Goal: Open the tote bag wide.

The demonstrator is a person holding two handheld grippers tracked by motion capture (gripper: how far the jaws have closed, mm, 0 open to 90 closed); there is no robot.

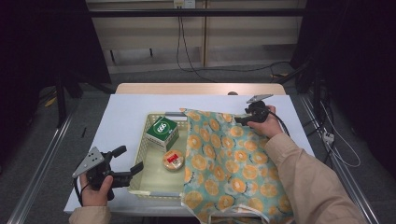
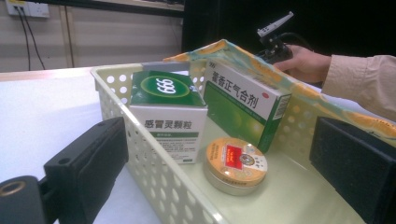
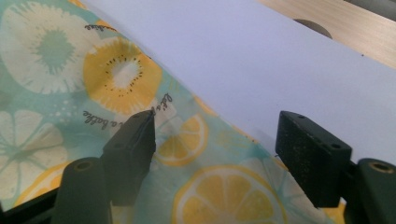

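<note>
High view shows a person at a table covered with a white sheet [image 1: 126, 116], a gripper in each hand. A cream perforated basket [image 1: 154, 186] sits at the centre. A teal cloth printed with orange citrus slices [image 1: 233, 163] drapes over the basket's right half and spills toward five o'clock, so it seems to be serving as a cover for the basket.

Inside the uncovered left part lie a green-and-white medicine box [image 1: 162, 132] at about eleven o'clock and a round tin with a red label [image 1: 173, 160] near the middle. Left gripper view adds a second green box [image 2: 243, 105] leaning against the cloth-draped wall.

The right gripper [image 1: 240, 120] sits at the cloth's far edge, around one o'clock. Right gripper view shows its jaws partly open, straddling the cloth edge without pinching it, likely poised to grasp it.

The left gripper [image 1: 130, 161] rests at eight o'clock beside the basket's near-left corner, jaws wide open and empty, one on each side of the basket wall.
</note>
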